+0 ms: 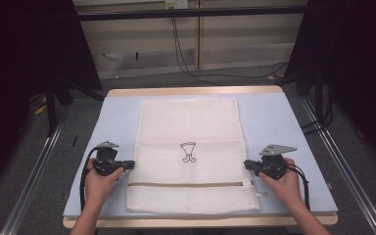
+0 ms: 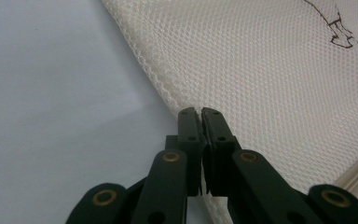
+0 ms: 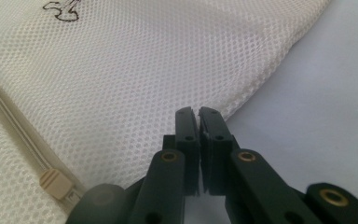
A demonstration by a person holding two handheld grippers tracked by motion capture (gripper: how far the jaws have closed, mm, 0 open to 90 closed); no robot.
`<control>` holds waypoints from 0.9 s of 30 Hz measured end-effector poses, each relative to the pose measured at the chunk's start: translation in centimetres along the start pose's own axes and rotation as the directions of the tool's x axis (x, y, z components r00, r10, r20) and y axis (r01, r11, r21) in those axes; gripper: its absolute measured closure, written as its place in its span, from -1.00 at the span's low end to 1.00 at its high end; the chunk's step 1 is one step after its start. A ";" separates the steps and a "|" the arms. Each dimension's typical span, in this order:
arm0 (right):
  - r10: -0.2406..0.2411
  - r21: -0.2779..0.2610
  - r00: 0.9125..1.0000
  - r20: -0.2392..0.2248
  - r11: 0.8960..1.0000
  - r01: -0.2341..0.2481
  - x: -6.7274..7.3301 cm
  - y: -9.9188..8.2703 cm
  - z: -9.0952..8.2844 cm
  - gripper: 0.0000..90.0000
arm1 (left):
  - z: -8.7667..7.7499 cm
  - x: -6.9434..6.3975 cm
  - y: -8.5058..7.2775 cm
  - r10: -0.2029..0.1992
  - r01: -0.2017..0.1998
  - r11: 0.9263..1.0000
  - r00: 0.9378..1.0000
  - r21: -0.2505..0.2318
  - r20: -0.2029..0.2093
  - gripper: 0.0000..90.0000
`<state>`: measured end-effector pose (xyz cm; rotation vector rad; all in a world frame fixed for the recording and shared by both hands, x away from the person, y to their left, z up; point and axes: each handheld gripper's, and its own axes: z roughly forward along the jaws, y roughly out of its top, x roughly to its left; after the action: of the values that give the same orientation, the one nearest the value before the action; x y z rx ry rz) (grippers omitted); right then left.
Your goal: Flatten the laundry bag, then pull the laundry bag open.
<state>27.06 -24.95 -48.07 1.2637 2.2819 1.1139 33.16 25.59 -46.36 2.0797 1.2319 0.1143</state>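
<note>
Mesh bag (image 1: 192,156): flat in the middle of the table, long side running away from the person, both grippers at its side edges just above the zipper line.
Left hand (image 1: 99,182): forearm up from the bottom edge, knuckles wrapped round the tool, pointing it inward, low over the mat.
Left gripper (image 2: 199,113): jaws pressed together, tips right at the bag's left edge; whether mesh is pinched between them I cannot tell.
Bag fabric: cream honeycomb mesh, fine and regular, soft rounded seam along the edges, rectangular outline.
Print (image 1: 188,152): small dark line drawing at the bag's centre.
Zipper (image 1: 191,184): beige tape crossing the bag near its front end, ribbed pull (image 3: 55,182) at the right end.
Right gripper (image 3: 198,113): jaws also closed tight, tips at the bag's right edge; a pinch of mesh can't be made out.
Right hand (image 1: 284,183): mirror pose, tool aimed inward, grey three-cornered plate on top.
Mat (image 1: 284,122): smooth pale blue sheet over a wooden table (image 1: 196,91).
</note>
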 end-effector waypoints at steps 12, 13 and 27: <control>-0.057 0.003 0.998 0.018 0.998 0.057 0.6 0.4 0.4 0.94 | -0.2 0.5 0.0 -0.001 0.001 1.000 1.000 -0.010 -0.016 0.94; -0.056 -0.001 0.998 0.026 0.998 0.056 0.6 0.4 0.4 0.94 | -0.1 0.4 0.0 -0.014 0.014 1.000 1.000 -0.016 -0.011 0.94; -0.014 -0.061 0.998 0.054 0.998 0.017 0.2 0.2 -0.2 0.61 | -0.3 0.4 0.0 -0.001 -0.001 0.999 0.999 -0.035 -0.039 0.49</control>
<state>26.98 -24.79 -47.75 1.2358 2.1976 1.1224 33.20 26.08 -46.26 2.0562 1.2446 0.1766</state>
